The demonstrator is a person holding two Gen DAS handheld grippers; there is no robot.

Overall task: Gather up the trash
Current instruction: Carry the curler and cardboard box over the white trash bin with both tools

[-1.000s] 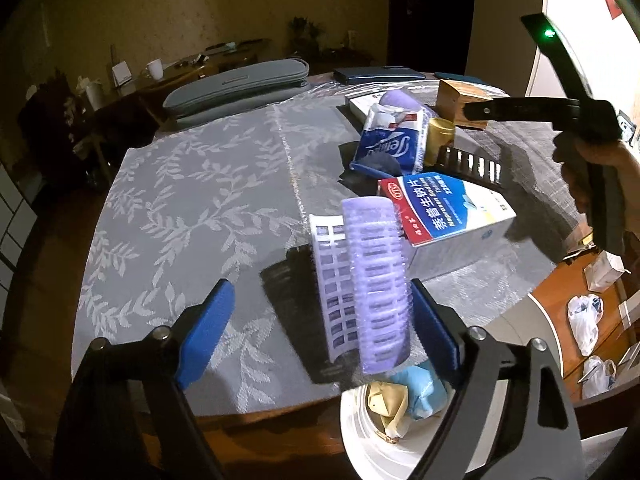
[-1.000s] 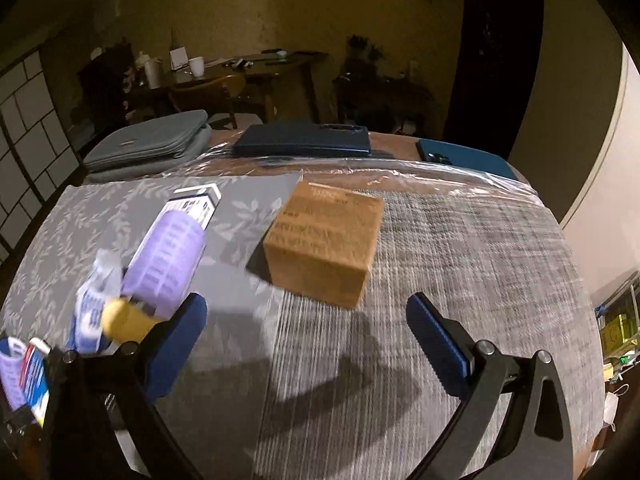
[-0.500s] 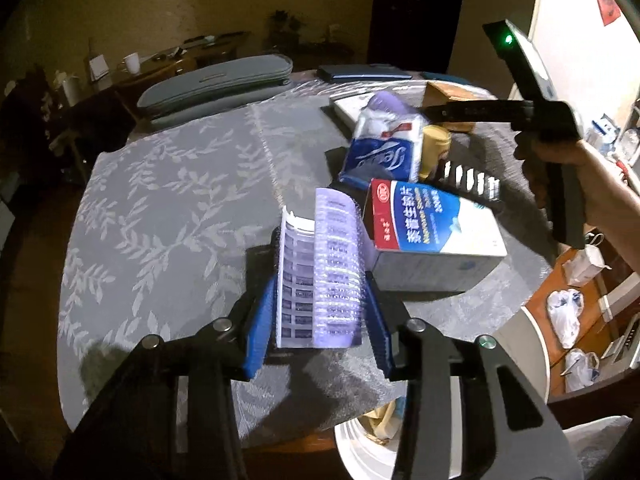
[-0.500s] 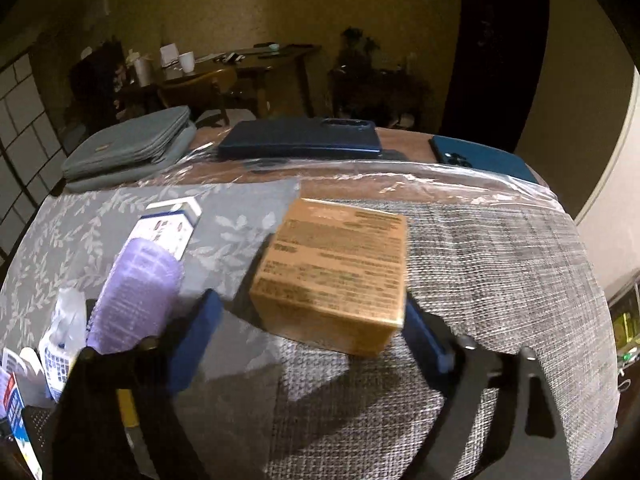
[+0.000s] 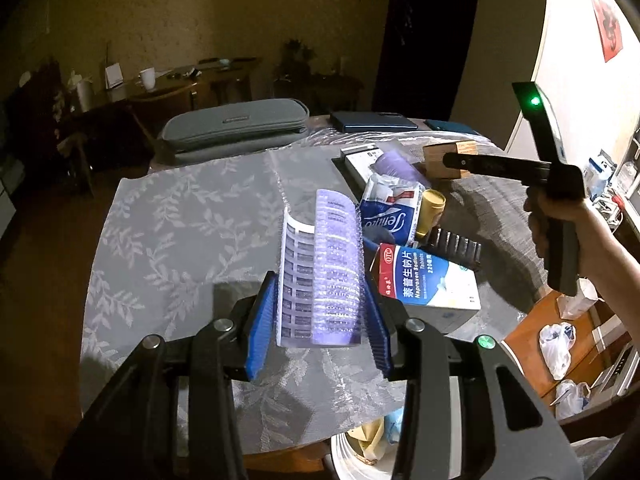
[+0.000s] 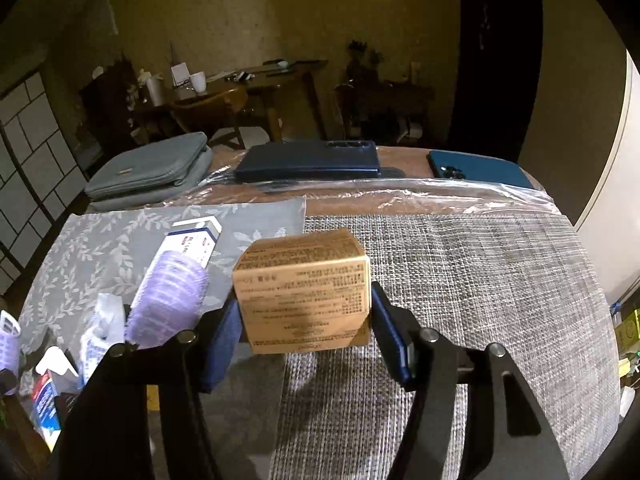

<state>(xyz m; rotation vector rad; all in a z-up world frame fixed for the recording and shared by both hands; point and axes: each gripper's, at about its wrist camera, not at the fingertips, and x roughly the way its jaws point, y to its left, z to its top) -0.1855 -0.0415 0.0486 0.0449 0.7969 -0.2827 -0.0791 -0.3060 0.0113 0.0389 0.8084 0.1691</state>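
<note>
Your left hand-held gripper has just clamped onto the lilac hair roller, and where the roller lay on the surface a second ago, it now hangs clear of the cloth, pinched between the blue pads. Your right hand-held gripper has just been closing as well: the tan carton sits between its pads, both sides touching the card, and a shadow under the box suggests it is lifting off the woven mat. Two pieces of litter are therefore in hand at once, and the likely next step is a carry to the white bin that shows below the near edge of the surface, already holding crumpled paper.

The roller is a ribbed plastic cylinder bristling with tiny hooks, with a curved white slotted sheet clinging to its left side; it looks light and slightly springy, so the squeeze may deform it. The carton is plain matte cardboard, printed with small dark text, square-edged and stiff enough to take a firm pinch.

Still on the surface near the roller: a glossy blue-and-white medicine box, a soft plastic tissue pack, a small yellow-capped bottle and a second lilac roller. A grey zip case and two dark phones lie at the far edge.
</note>
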